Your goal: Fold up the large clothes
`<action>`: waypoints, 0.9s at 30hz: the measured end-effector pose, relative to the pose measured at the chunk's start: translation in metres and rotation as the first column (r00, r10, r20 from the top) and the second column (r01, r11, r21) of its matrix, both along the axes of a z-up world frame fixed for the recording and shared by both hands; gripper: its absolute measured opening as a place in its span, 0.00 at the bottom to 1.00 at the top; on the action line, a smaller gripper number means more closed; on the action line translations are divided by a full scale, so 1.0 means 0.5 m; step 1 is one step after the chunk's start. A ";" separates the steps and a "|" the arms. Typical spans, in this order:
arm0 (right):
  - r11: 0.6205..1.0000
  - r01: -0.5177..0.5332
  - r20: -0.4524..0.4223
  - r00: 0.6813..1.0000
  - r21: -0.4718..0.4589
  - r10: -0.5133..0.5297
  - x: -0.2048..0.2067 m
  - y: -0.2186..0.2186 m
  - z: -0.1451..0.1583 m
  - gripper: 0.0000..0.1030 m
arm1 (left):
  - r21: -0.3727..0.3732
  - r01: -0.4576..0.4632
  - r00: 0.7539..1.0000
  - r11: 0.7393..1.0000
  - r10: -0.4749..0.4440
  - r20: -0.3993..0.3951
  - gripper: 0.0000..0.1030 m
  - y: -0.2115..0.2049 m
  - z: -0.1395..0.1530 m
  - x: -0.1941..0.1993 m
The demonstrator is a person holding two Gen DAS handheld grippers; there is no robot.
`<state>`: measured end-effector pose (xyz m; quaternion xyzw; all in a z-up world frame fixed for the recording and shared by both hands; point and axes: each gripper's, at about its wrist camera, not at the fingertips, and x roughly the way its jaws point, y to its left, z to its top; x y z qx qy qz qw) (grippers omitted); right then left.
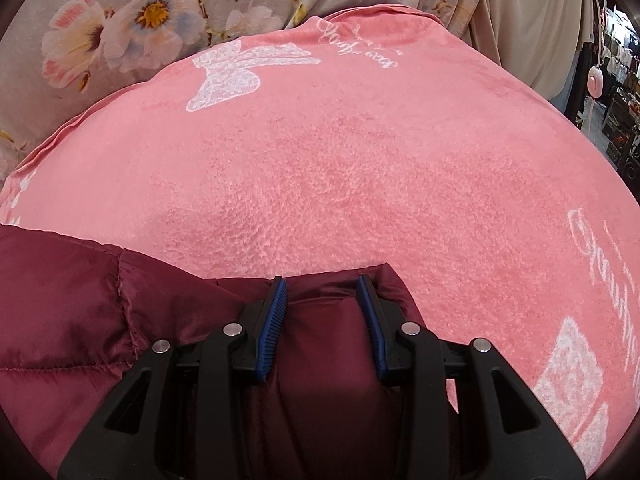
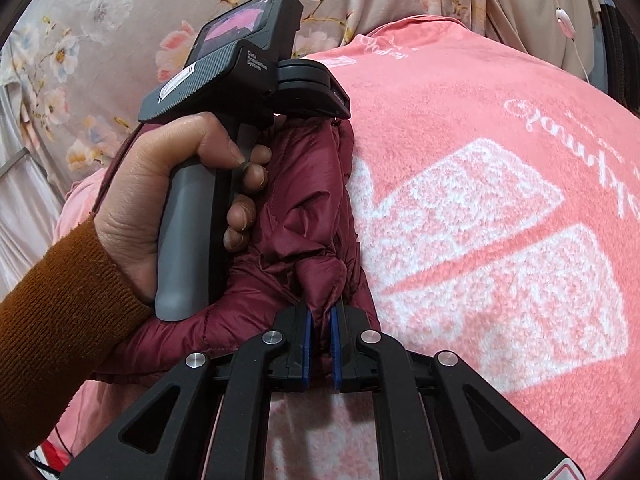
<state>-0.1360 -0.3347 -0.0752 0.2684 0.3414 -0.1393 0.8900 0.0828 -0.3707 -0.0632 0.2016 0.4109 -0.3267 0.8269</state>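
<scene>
A maroon quilted jacket (image 1: 80,312) lies at the near edge of a pink fleece blanket (image 1: 340,160) with white bow prints. My left gripper (image 1: 321,280) is shut on a thick fold of the jacket's edge, and fabric fills the gap between its blue pads. In the right wrist view, my right gripper (image 2: 321,308) pinches a bunched ridge of the same jacket (image 2: 304,192), its jaws nearly together. Just left of it, a hand (image 2: 132,200) in a brown sleeve grips the left gripper's grey handle (image 2: 188,220), pressed against the jacket.
A floral sheet (image 1: 160,8) covers the surface beyond and left of the blanket. Beige cloth (image 1: 532,20) hangs at the far right, with a small pink round object (image 1: 595,79) dangling by dark shelves (image 1: 616,92).
</scene>
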 end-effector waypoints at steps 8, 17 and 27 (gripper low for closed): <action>0.998 0.061 0.090 0.994 -0.009 -0.060 -0.089 -0.046 0.091 0.31 | -0.150 -0.075 0.997 0.986 0.076 -0.002 0.57 0.129 0.148 -0.043; 0.965 -0.028 0.121 0.991 -0.261 0.062 0.064 -0.015 0.207 0.05 | -0.239 -0.444 0.890 0.864 0.456 -0.008 0.68 0.415 0.226 -0.033; 0.953 -0.034 -0.006 0.999 -0.300 0.034 0.199 -0.036 0.124 0.05 | -0.207 -0.525 0.851 0.826 0.510 -0.127 0.68 0.447 0.128 -0.008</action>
